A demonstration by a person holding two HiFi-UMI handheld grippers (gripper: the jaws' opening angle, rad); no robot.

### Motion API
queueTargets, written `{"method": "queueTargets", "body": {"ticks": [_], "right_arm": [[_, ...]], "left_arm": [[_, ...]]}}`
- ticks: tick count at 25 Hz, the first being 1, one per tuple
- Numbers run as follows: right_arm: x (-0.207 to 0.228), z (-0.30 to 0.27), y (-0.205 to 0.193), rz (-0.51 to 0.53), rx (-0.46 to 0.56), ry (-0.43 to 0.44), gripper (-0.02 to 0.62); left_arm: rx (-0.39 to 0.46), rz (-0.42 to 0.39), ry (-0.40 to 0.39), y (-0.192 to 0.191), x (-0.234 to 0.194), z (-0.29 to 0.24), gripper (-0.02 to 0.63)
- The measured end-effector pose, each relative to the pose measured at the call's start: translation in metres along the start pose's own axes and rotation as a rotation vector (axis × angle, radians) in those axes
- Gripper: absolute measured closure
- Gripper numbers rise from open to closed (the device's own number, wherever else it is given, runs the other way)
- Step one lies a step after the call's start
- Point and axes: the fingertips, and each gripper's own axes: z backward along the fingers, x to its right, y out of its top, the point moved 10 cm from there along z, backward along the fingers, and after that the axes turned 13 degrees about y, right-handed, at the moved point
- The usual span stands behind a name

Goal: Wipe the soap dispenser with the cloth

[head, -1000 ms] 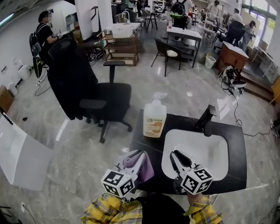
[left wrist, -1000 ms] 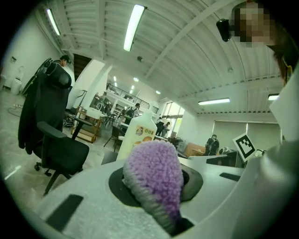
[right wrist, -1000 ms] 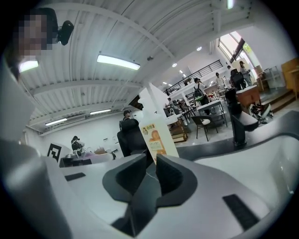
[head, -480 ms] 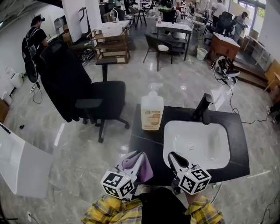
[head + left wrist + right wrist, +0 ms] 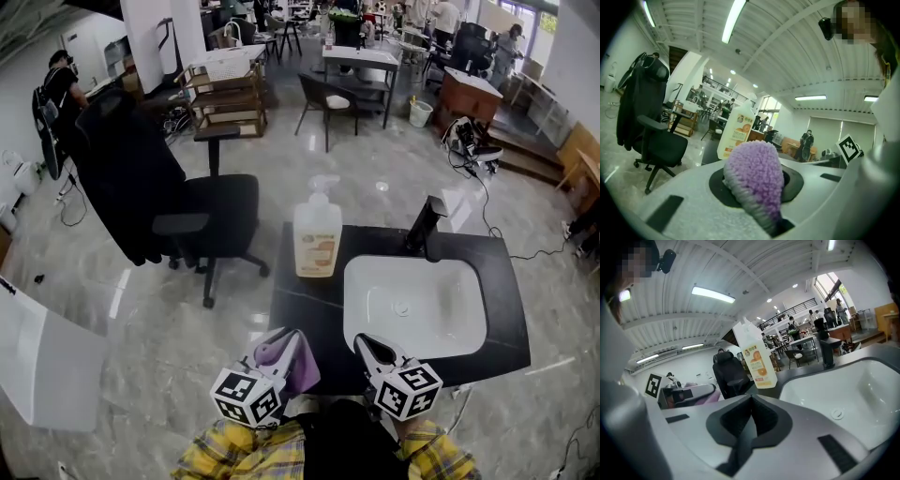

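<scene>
**Cloth in hand, soap dispenser not yet touched**

My left gripper (image 5: 287,339) is clenched on the purple cloth (image 5: 300,367), and my right gripper (image 5: 366,345) has just closed its jaws on nothing. The soap dispenser (image 5: 317,240) stands upright on the black counter (image 5: 298,305), just left of the sink (image 5: 469,281) and well apart from both grippers. I judge this the approach; next, the cloth must go forward onto the bottle.

I see the cloth (image 5: 754,180) as fuzzy purple pile, grey-edged. Left of the sink (image 5: 441,300), whose white basin shines smooth, the soap dispenser (image 5: 318,239) looks like translucent plastic; around the sink the counter (image 5: 305,305) is matt black.
</scene>
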Motion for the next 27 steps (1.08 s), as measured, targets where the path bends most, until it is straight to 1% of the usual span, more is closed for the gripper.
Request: {"method": "queueTargets", "body": {"ticks": [4, 15, 19, 27], "right_arm": [[-0.0017, 0.0001, -0.0009, 0.013, -0.021, 0.005, 0.589], [-0.0021, -0.0017, 0.0008, 0.008, -0.017, 0.019, 0.589], [-0.0058, -0.0009, 0.0015, 0.022, -0.022, 0.024, 0.589], [-0.0024, -0.0001, 0.0026, 0.014, -0.029, 0.026, 0.589]], "left_arm": [[-0.002, 0.008, 0.007, -0.0017, -0.0002, 0.0014, 0.550], [-0.003, 0.034, 0.030, -0.0062, -0.0039, -0.0004, 0.549], [-0.001, 0.034, 0.028, -0.0065, -0.0024, 0.0008, 0.549], [-0.013, 0.050, 0.028, -0.0075, -0.0003, -0.0015, 0.549]]}}
